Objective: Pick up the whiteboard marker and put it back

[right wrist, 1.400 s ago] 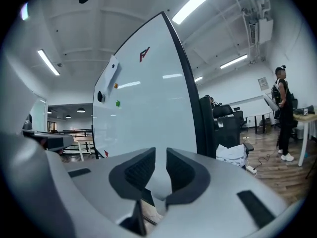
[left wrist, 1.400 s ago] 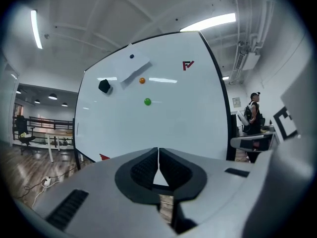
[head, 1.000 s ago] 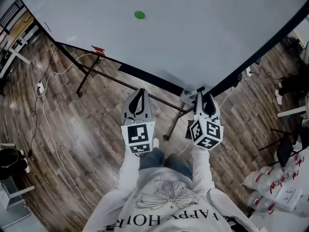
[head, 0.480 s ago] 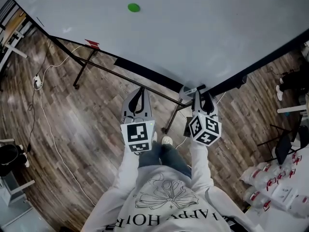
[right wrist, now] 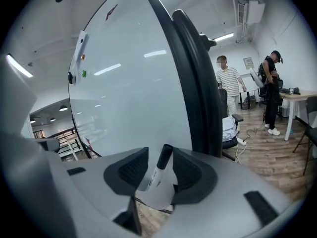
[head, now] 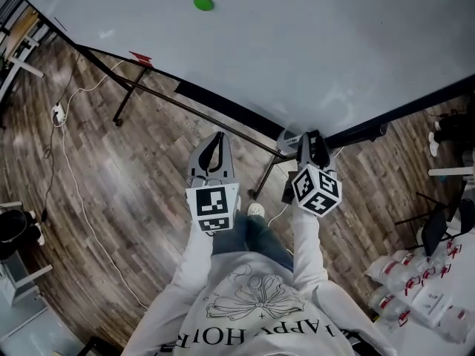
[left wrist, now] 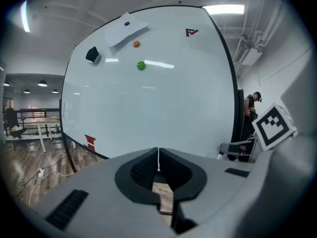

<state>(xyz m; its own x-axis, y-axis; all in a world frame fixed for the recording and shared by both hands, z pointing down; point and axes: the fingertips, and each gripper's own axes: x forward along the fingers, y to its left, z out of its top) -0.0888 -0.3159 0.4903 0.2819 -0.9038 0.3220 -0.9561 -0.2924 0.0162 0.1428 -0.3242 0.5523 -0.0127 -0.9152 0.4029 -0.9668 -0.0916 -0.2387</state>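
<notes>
While the person stands close to the whiteboard point(head: 297, 50), both grippers are held low near its bottom corner. The right gripper point(right wrist: 161, 155) has its jaws spread wide, and the whiteboard marker point(right wrist: 157, 171) stands between them, black cap toward the board, tilted slightly. A narrow gap shows on either side of its barrel, so the pads do not appear to press on it. Beneath the marker lies a pale ledge, most likely the board's small tray point(right wrist: 159, 197), which in the head view shows as a grey piece at the board's lower edge point(head: 288, 141), just beside the right gripper point(head: 313, 148). The left gripper point(left wrist: 158, 157) is clenched, its two pads meeting along a thin line with nothing between them; in the head view it point(head: 215, 141) hangs over the wooden floor point(head: 111, 184), apart from the tray.

Judged from this, the task is nearly done: the marker seems set back and let go, and what is left is to draw the right gripper away without nudging it.

Several things cannot be settled. The marker is hidden behind the right gripper in the head view. Its lower end is cut off by the gripper's body, so whether it rests fully on the tray is unclear. The tray's full extent is also out of sight. A green magnet point(head: 203, 3) sits high on the board, well apart.
</notes>
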